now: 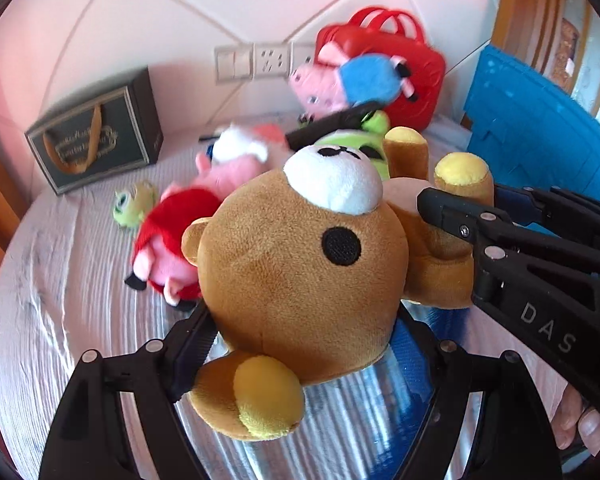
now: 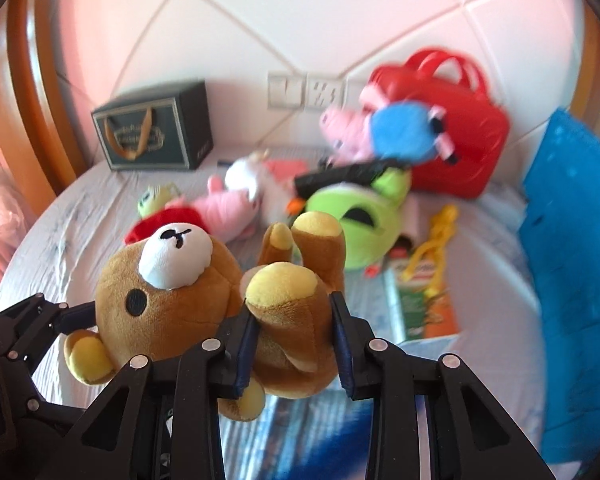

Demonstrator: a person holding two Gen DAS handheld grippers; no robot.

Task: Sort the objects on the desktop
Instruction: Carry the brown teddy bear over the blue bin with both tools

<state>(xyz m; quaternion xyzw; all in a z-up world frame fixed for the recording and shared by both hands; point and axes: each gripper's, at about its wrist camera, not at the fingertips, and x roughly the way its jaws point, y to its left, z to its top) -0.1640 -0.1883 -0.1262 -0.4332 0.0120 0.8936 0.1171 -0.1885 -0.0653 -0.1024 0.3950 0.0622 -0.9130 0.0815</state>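
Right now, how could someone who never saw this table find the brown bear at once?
Start from the red bag by the tiled wall, then come forward over the plush pile. The brown bear is nearest, off the cloth, between the left gripper and right gripper. Only it is brown, with yellow paws and a white muzzle.

Left tongs: pointed steeply downward, jaws spread wide, one finger on either side of the brown bear's head, pads against the plush. Right tongs: also angled downward, jaws drawn narrow and clamped on the bear's lower body and leg. In the left wrist view the right tongs entered from the right edge. Fingertips of a hand showed beneath them at lower right.
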